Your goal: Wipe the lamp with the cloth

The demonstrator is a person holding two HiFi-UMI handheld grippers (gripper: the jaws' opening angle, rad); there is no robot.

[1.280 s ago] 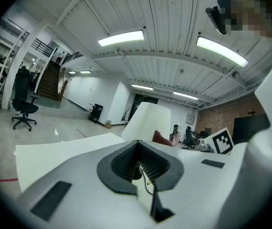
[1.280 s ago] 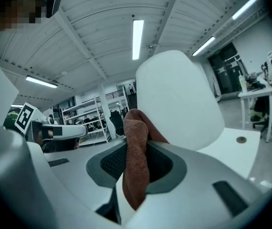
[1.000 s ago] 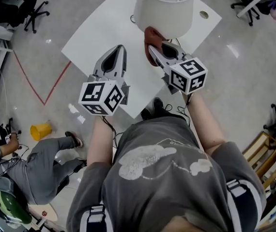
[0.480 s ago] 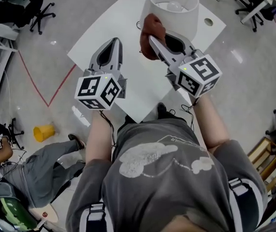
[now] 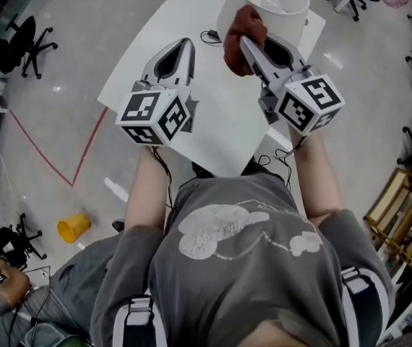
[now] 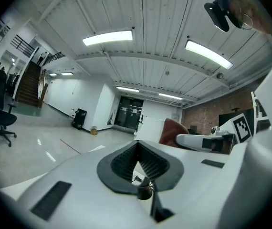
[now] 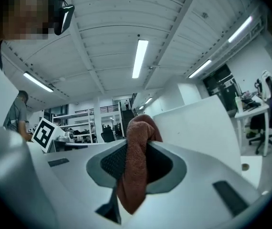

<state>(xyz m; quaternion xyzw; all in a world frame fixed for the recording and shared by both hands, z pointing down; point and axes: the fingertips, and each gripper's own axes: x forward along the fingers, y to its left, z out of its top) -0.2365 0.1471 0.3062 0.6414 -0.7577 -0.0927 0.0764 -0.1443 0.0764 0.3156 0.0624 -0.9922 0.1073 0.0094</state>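
A white lamp shade (image 5: 271, 6) stands at the far end of the white table (image 5: 162, 49). My right gripper (image 5: 251, 43) is shut on a rust-red cloth (image 5: 243, 29), which is pressed against the near left side of the shade, close to its rim. In the right gripper view the cloth (image 7: 136, 166) hangs bunched between the jaws, with the shade (image 7: 198, 123) right behind it. My left gripper (image 5: 182, 47) hovers over the table to the left of the lamp, shut and holding nothing. The left gripper view shows the cloth (image 6: 173, 130) to the right.
A dark cable (image 5: 209, 36) lies on the table beside the lamp. Office chairs (image 5: 25, 38) stand on the glossy floor around it. A yellow object (image 5: 72, 228) and a red tape line (image 5: 83, 147) are at the left. A wooden frame (image 5: 401, 208) stands at the right.
Both grippers have moved forward. The cloth has slid from the shade's lower edge up its side toward the rim. The left gripper stays shut and empty.
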